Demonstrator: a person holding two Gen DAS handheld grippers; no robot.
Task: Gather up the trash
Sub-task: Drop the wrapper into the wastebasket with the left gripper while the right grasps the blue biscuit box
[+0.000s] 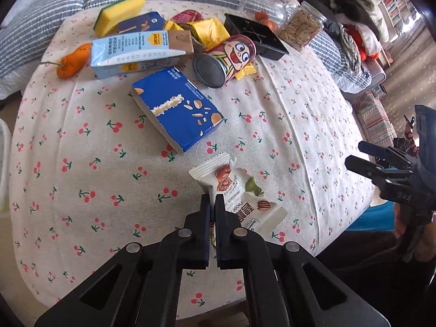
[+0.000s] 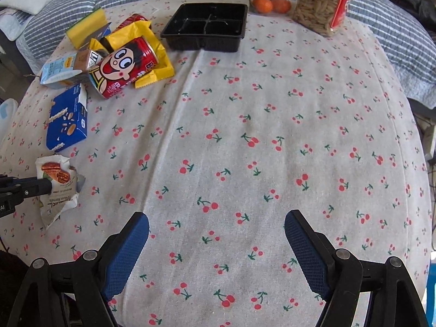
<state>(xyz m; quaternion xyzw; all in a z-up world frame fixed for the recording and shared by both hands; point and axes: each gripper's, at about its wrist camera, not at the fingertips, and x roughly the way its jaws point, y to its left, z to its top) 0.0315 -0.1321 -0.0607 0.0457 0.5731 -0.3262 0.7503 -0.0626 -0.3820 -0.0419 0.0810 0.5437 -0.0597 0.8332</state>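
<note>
Two grippers w/ black frames work over a tabletop [image 2: 245, 136] covered in a cherry-print cloth. The left gripper [image 1: 212, 200] points steeply down near the front edge, its jaws pressed together on the edge of a white pecan snack wrapper [image 1: 231, 188]; the crumpled wrapper lies on the cloth, just in front of a blue cereal-bar box [image 1: 177, 109]. The right gripper [image 2: 216, 223] also tilts down, to the right of the left one, its blue-padded jaws spread wide w/ nothing between them, only bare cloth below. In the left wrist view a bit of the hand holding it shows at the right edge.

Containers: a black divided tray [image 2: 204, 30] sits toward the back, its compartments look empty. Beside it, a clear plastic jar [image 2: 321, 2] w/ a red label is filled w/ pale seeds or nuts. A clear glass jar [image 1: 268, 2] stands at the back edge, contents unclear; small oranges [image 2: 269, 2] lie next to it.

At back left is a heap of trash: a red cartoon-face can [image 2: 122, 68] on its side, yellow wrappers [image 2: 152, 51], a pale blue milk carton [image 1: 130, 54], a yellow-green sponge [image 1: 120, 13] and an orange pepper-like thing [image 1: 72, 61].
</note>
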